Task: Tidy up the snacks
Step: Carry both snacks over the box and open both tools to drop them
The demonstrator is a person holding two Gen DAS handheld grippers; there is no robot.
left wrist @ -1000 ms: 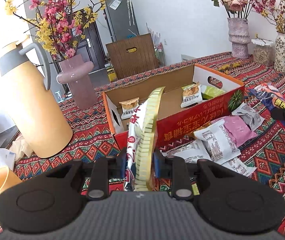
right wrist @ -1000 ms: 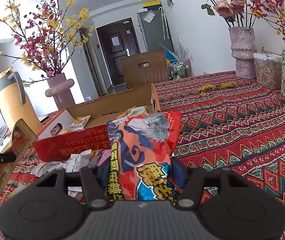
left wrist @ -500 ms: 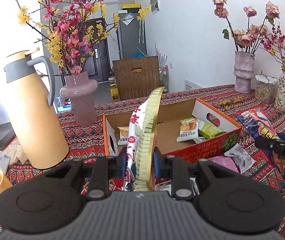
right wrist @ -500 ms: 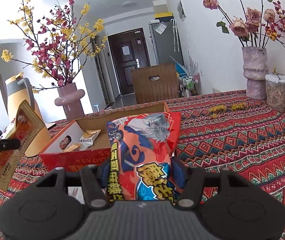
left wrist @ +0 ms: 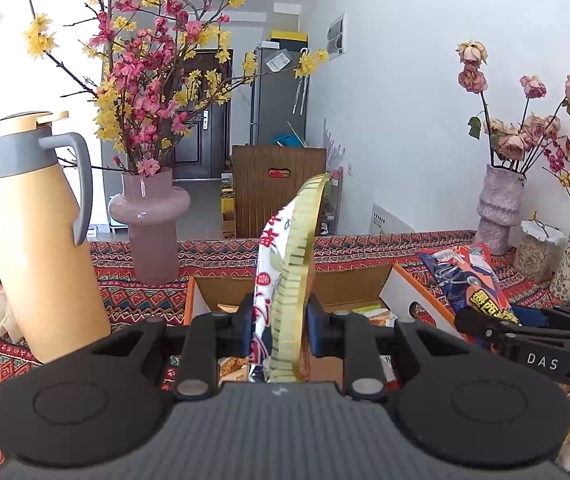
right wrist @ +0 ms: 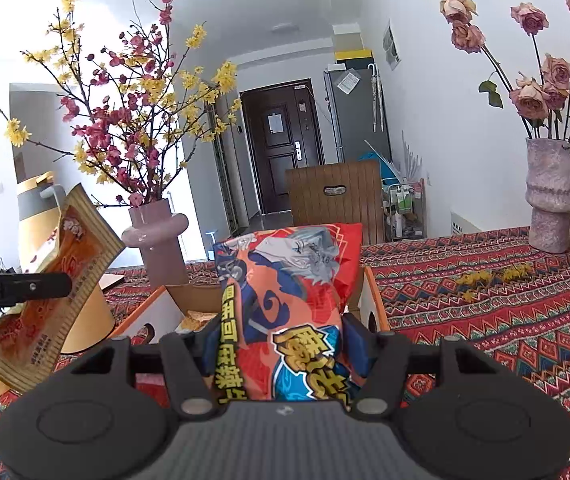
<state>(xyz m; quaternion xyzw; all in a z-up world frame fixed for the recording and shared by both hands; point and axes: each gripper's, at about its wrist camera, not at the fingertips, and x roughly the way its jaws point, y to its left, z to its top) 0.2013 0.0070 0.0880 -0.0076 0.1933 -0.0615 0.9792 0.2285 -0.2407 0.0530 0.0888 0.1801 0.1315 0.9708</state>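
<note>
the left gripper point(left wrist: 279, 330) has its jaws clamped almost together on a thin gold-edged snack packet point(left wrist: 285, 280), seen edge-on and standing up between the pads; the right gripper point(right wrist: 281, 346) has its jaws closed at a middling width on a puffy red-and-blue chip bag point(right wrist: 285, 300), which bulges above the fingers. compared with a second ago, both views have lifted and levelled: the loose packets on the patterned bench point(right wrist: 505, 320) that filled the lower part of the left view have dropped out of sight, and the open cardboard box point(left wrist: 365, 284) now sits low, just past the fingertips, so both snacks have been raised off the bench and carried toward the box. that suggests the pick-up step is finished for this pair and the drop into the box is next, though neither snack is over the opening for certain. the two hands are near each other, side by side, each gripper aimed a little downward across the box, with the left one rolled closer to upright than before. further out stand the yellow thermos jug point(left wrist: 41, 240) and the pink vase point(left wrist: 149, 224) behind the box.
</note>
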